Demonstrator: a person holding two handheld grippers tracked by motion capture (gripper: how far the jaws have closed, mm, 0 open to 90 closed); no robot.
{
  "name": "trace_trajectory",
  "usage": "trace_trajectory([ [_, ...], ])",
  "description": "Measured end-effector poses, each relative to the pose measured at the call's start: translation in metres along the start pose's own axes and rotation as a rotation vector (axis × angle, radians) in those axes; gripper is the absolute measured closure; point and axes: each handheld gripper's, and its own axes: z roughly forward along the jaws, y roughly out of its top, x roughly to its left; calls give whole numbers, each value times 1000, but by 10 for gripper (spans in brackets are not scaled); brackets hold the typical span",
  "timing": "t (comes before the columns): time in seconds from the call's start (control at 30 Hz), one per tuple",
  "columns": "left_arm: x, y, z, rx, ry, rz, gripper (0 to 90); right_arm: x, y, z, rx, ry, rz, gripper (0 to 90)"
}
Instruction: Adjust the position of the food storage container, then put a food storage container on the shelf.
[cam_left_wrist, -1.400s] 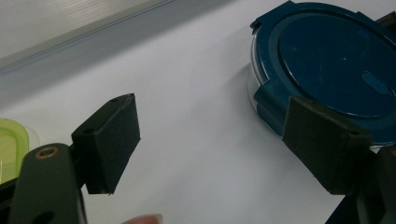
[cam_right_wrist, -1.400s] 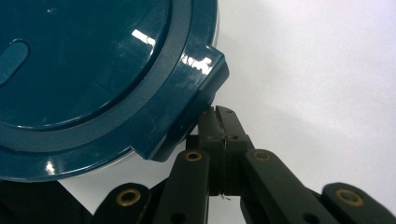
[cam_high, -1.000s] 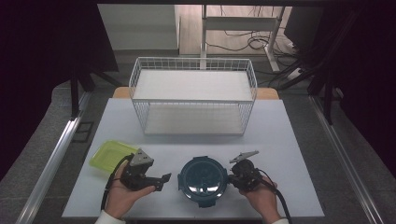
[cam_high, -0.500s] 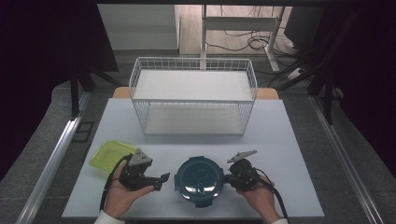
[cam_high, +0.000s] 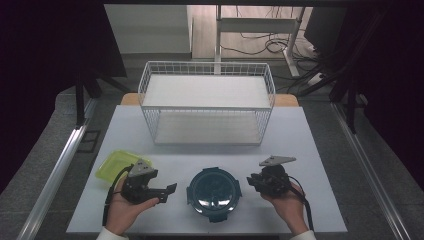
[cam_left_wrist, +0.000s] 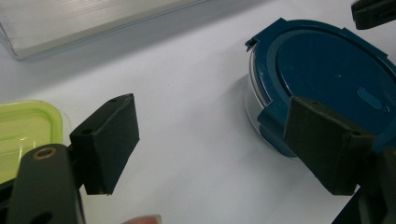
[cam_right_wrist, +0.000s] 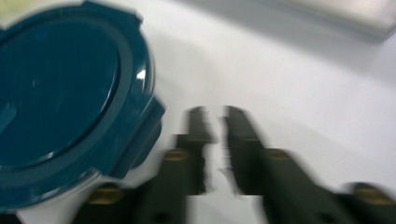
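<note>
White wire basket (cam_high: 207, 107) at table's (cam_high: 310, 150) far side, green lidded container (cam_high: 114, 165) near-left

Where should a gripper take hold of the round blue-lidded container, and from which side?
Probably at a side latch tab of the round container, coming in level from the left gripper, whose open jaws already face it. The flat lid top offers no edge; the tabs stick out from the rim.

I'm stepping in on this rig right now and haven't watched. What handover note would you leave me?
Left claw: open wide, empty, beside the left of the blue-lidded round container.
Right claw: jaws have just been opening, nothing between them, to the container's right.
Container: lid on, at the front of the table. Green-lidded box: far left. Wire basket: behind.
Done: neither box is in the basket.
Left: probably grasp the round container, perhaps for the basket.
</note>
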Motion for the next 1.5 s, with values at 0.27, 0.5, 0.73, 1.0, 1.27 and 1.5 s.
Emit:
trace_trajectory([
  [0.27,-3,0,2,4,-7,-11,173,-5,-4,-8,-75,64,69,221],
  [0.5,-4,0,1,4,-8,-19,172,-7,-4,-12,-102,155,104,181],
  [0.73,-3,1,0,-7,-7,-57,150,-9,-2,-12,-122,218,145,154],
  [1.0,2,-4,6,-6,-101,-149,133,-6,0,-5,-93,280,163,123],
  [1.27,-7,-2,16,9,-185,-195,130,-5,0,0,-59,341,191,115],
  [1.5,-12,-5,35,26,-277,-267,149,2,-3,8,-23,384,218,112],
])
